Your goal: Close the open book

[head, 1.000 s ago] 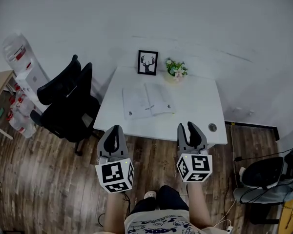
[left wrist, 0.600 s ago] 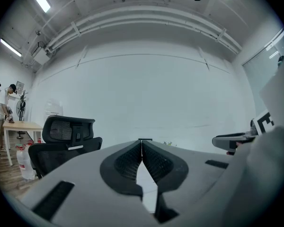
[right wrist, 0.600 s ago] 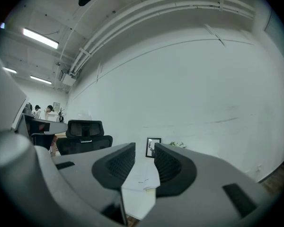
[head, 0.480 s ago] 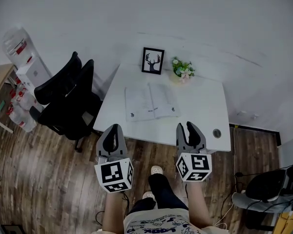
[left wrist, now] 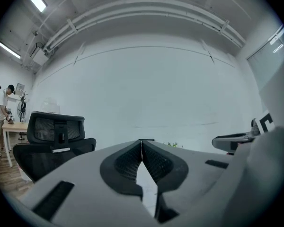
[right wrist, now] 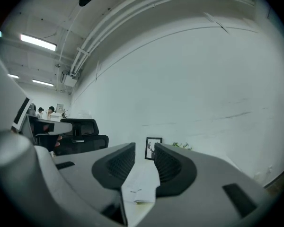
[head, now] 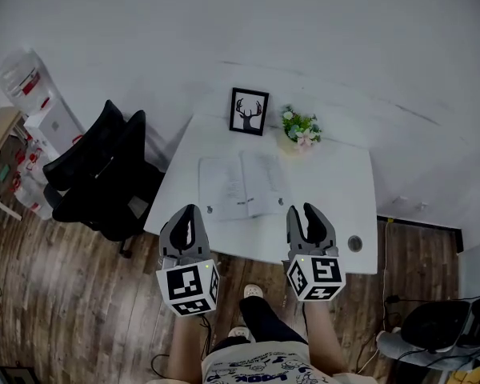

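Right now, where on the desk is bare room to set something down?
The desk is bare on its right, between the open book, the flower pot and the cable hole. A narrow strip lies along its near edge. The back is crowded: framed picture beside the pot.

The open book (head: 244, 184) — print too small to read; the left tongs (head: 186, 210) hide the table (head: 336, 190) edge.

Dim, even light from ceiling strip lamps (right wrist: 38, 42); fisheye distortion, dark corners.
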